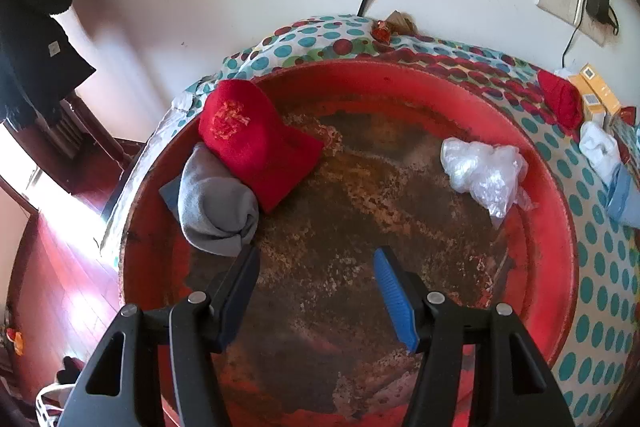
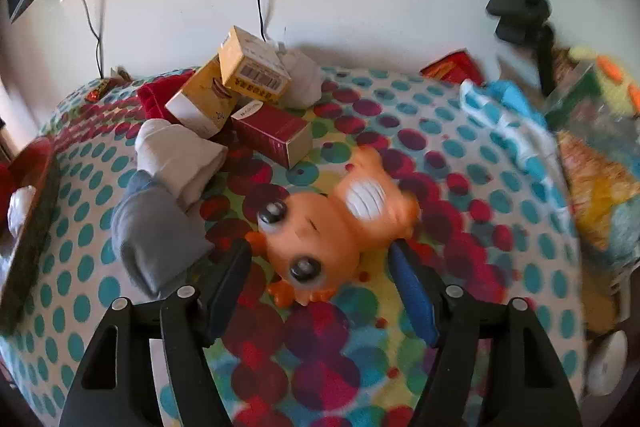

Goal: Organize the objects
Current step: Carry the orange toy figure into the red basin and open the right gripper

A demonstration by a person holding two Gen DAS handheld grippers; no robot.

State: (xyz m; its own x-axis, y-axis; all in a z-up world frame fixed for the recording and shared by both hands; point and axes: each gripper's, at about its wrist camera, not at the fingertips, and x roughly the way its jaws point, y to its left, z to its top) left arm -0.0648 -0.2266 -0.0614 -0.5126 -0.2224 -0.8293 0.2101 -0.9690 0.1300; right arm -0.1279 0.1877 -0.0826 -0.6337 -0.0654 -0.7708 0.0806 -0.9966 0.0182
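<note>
So far, only a part of the sorting is done. In the red tray [image 1: 552,211] I already have three things: a red cap [image 1: 248,135] and a rolled grey sock [image 1: 216,211] at its left edge, touching each other, and a crumpled plastic bag [image 1: 484,175] near its right edge. My left tongs [image 1: 316,283] hang released over the bare middle of the tray, with nothing between the jaws.

Much is still left on the dotted cloth [image 2: 500,267]: the yellow boxes [image 2: 240,75] and a dark red box [image 2: 272,135] piled toward the back edge, a white sock [image 2: 180,155] and another grey sock [image 2: 156,239] on the left, and a blue striped cloth [image 2: 508,119] on the right. My right tongs [image 2: 320,263] are released too, with the jaws on both sides of the orange toy [image 2: 332,223], but not pressing it yet. I think this toy goes next.
</note>
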